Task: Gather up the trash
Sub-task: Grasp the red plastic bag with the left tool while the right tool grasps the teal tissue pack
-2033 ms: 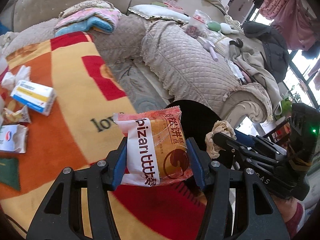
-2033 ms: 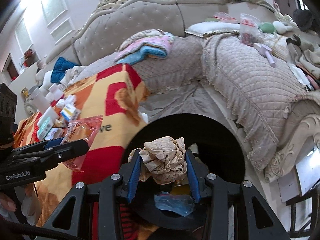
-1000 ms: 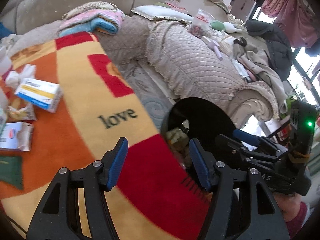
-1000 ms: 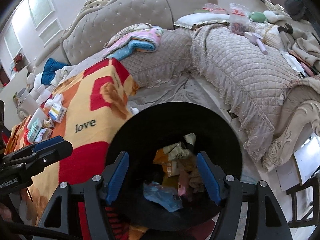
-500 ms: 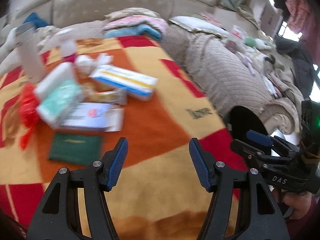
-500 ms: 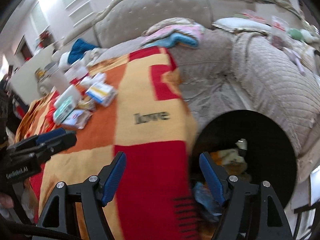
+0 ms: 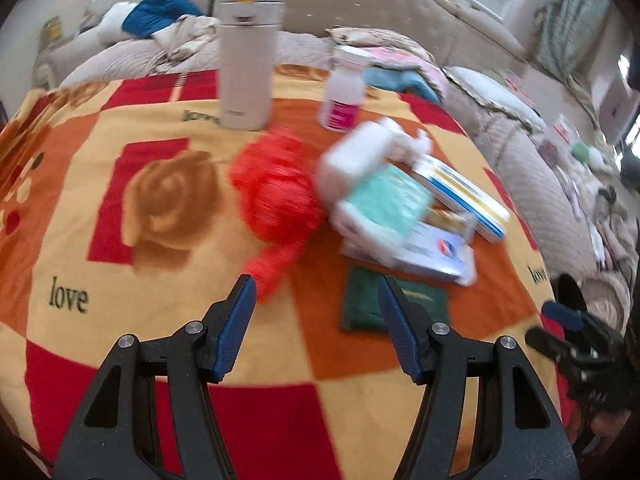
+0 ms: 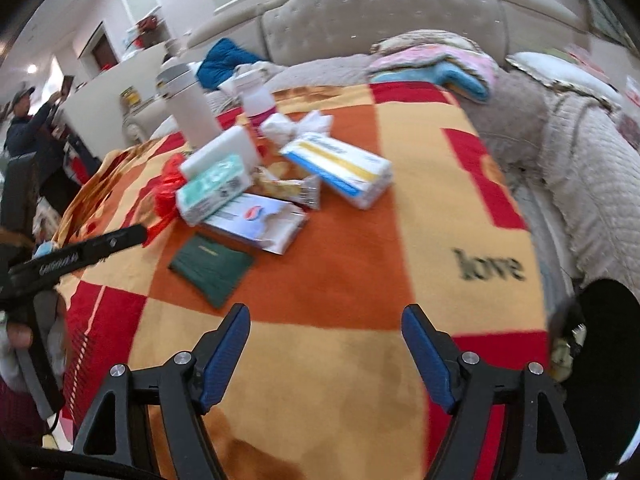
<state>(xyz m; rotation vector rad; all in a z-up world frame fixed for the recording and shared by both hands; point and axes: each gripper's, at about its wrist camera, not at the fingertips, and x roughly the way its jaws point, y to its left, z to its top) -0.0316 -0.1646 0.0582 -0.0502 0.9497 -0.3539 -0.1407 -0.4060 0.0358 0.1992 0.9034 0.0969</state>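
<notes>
Blanket (image 8: pixel 432 208), checked in red, orange and yellow with the word "love" woven in, covers the surface both grippers hang over. Left gripper (image 7: pixel 314 300): jaws apart, nothing between the blue pads, only blanket below. Right gripper (image 8: pixel 326 330): jaws opening, nothing between them, bare blanket under the gap. Litter sits in one loose cluster toward the blanket's far half. Red plastic bag (image 7: pixel 276 196), crumpled, lies at the near left of the cluster, its tail trailing toward the left gripper's left pad. Green pouch (image 8: pixel 210 266), flat and dark, lies nearest the grippers at the cluster's near edge. Torn white wrapper (image 8: pixel 258 220) with a red-and-blue mark lies just behind the pouch, touching a teal-and-white tissue pack (image 8: pixel 212 186). White block (image 8: pixel 224 150) rests against the tissue pack's far side. Blue-and-yellow box (image 8: pixel 340 166) lies to the right of these, with a small snack wrapper (image 8: pixel 288 190) tucked between box and tissue pack. Crumpled white tissue (image 8: pixel 298 124) sits behind the box. White flask (image 7: pixel 248 60) and small bottle (image 7: pixel 346 90) with a pink label stand upright near the blanket's far edge. Black bin (image 8: pixel 604 360) shows past the blanket's right edge, some scraps visible at its rim. Motion blur softens much of the left view.
</notes>
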